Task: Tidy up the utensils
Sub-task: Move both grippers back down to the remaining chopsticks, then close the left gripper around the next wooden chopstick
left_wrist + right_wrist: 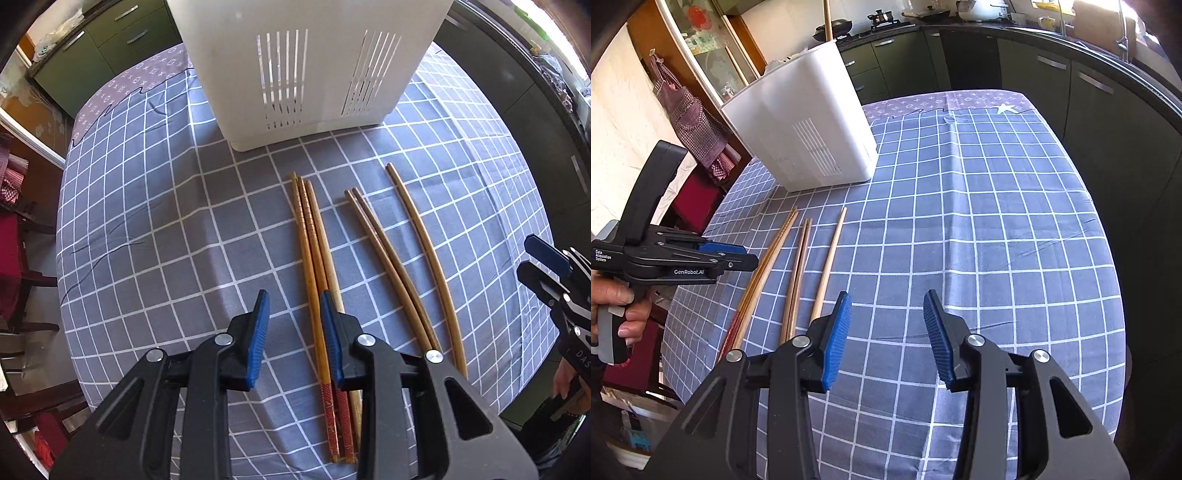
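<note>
Left wrist view first: our left gripper [293, 314] hangs above the checked tablecloth [155, 229] with its jaws parted to a moderate gap, gripping nothing. Its right blue pad [330, 332] sits over the three red-tipped chopsticks [314, 251], which lie bunched together and run from 6 o'clock toward 12; whether the pad touches them we cannot tell. At 2 o'clock from our fingertips lies a pair of brown chopsticks [384, 251], side by side and touching. Just beyond them, slightly apart, lies a single brown chopstick [428, 243]. At 3 o'clock, at the frame edge, our right gripper [546, 266] shows its blue tip. Farther off at 12 o'clock the white slotted holder [310, 74] stands upright on the cloth, near the chopsticks' far ends but clear of them.

From the right wrist view, our right gripper [886, 317] is wide open and empty over bare cloth [997, 240]. The chopsticks lie at 10 o'clock, the holder [801, 125] beyond them at 11, and our left gripper [738, 258] at 9.
</note>
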The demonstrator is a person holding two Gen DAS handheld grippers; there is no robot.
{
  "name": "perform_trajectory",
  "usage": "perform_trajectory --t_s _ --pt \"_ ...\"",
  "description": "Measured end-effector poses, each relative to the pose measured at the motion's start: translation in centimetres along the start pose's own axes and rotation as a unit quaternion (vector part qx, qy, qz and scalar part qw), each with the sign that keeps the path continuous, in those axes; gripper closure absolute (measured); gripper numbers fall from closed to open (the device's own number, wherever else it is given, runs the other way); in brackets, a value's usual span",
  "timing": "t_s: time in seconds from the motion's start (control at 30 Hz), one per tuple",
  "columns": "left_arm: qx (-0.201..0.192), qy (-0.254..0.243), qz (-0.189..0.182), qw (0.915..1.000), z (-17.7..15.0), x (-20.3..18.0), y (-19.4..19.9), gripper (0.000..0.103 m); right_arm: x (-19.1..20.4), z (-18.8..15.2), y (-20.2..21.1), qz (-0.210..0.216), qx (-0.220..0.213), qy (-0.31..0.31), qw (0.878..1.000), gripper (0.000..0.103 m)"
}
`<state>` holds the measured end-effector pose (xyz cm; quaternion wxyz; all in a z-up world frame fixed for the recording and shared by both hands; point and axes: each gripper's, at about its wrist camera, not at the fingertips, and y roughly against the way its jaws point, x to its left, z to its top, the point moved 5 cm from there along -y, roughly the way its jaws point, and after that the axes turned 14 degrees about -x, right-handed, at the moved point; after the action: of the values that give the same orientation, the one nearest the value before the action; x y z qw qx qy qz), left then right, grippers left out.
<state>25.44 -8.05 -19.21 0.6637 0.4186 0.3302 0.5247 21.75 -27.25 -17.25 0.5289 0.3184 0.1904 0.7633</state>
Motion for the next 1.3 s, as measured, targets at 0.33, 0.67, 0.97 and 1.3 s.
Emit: perform_trajectory --t_s 0.33,0.67,0.97,1.3 --pt "0.014 -0.005 0.001 0.9999 0.6 -0.3 -1.9 0.082 0.0 -0.2 -0.1 0.005 0.002 -0.005 1.0 0.061" --pt "0.031 0.004 0.002 0.9995 0.8 -0.2 -3.0 0.082 0.0 -0.2 0.1 0.007 0.003 -0.007 1.0 0.059" --pt "0.037 -0.023 0.002 0.9991 0.8 -1.3 -3.2 0.095 0.4 -0.2 -0.1 0.01 0.008 -0.005 1.0 0.059" --pt "0.011 -0.007 0.006 0.9999 1.4 -0.1 -1.6 0.096 0.1 -0.3 0.1 0.007 0.007 -0.007 1.0 0.059"
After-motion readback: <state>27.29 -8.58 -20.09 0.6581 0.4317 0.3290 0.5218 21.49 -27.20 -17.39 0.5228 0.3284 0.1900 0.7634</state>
